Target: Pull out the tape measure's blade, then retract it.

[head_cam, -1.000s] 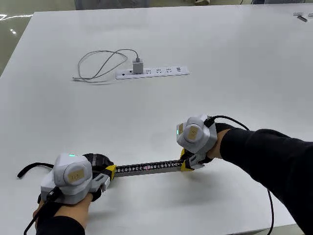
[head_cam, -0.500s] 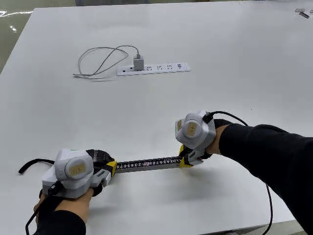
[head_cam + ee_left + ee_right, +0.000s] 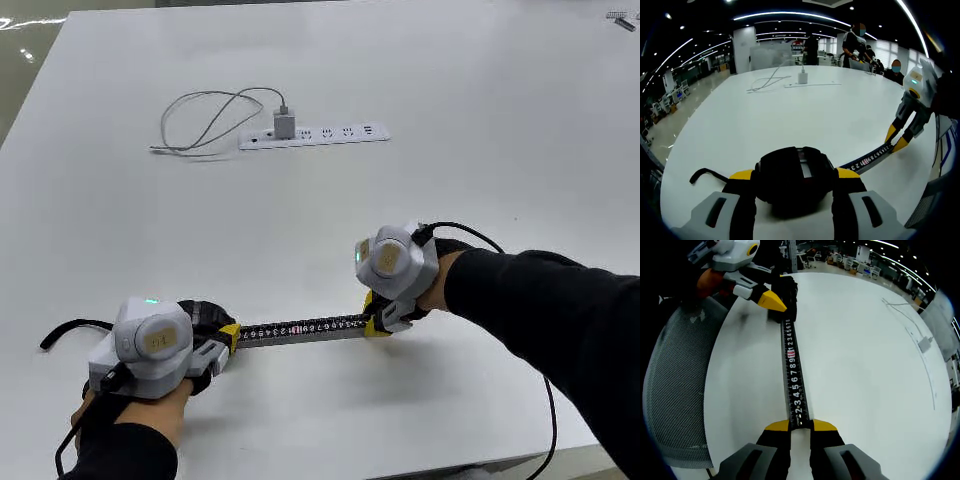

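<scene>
head view: blade (image 3: 300, 328) slightly shorter than before

Blade (image 3: 792, 375) tip hidden between right gripper (image 3: 801, 426) jaws; small grey items (image 3: 622, 19) cut by edge, unidentifiable.

You have wide bare table (image 3: 450, 120) ahead and to your right. Close to you, the blade (image 3: 300, 328) lies across as a low bar, from the tape measure (image 3: 203, 315) clamped in your left gripper (image 3: 220, 340) to your right gripper (image 3: 375, 326), which pinches its end. Far ahead on the left, the power strip (image 3: 315, 134) and its looped cable (image 3: 205, 118) block the way. A black strap (image 3: 75, 323) lies just left of the tape measure.
</scene>
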The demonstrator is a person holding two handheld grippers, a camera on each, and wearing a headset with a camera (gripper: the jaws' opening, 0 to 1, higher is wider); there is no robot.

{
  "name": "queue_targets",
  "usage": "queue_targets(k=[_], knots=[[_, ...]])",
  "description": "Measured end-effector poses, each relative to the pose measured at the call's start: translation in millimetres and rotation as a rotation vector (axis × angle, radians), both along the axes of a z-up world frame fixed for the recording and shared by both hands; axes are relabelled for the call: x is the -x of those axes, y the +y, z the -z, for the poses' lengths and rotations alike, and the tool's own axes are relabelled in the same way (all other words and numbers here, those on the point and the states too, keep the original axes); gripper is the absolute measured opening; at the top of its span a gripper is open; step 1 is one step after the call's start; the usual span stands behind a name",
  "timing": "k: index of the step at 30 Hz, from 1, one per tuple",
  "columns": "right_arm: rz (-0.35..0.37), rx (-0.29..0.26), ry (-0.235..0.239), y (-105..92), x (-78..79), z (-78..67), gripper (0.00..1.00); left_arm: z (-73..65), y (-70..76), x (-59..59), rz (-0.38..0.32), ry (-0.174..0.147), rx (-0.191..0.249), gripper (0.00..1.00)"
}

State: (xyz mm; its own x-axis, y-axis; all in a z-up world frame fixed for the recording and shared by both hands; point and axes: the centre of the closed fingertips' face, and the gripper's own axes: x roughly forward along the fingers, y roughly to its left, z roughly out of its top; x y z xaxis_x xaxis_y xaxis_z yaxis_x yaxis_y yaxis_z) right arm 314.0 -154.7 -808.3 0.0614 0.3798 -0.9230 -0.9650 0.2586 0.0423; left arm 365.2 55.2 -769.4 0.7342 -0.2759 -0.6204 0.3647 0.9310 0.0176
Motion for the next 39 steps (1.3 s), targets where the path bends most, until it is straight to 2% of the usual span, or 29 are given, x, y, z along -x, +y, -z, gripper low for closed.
queue_targets(k=[9, 16, 32, 39], knots=[[0.01, -0.013, 0.006, 4.9, -1.9, 0.5, 0.1, -0.1, 0.0, 0.1, -0.001, 0.0, 0.0, 0.56], [-0.03, -0.014, -0.009, 8.9, -2.3, 0.4, 0.09, 0.4, -0.2, -0.1, -0.002, 0.002, 0.0, 0.57], [0.002, -0.015, -0.011, 15.1, -3.6, 0.8, 0.09, 0.5, -0.5, -0.3, -0.003, -0.002, 0.002, 0.57], [-0.006, -0.016, -0.019, 18.5, -4.1, 1.0, 0.09, 0.6, -0.6, -0.2, -0.003, 0.0, 0.002, 0.56]])
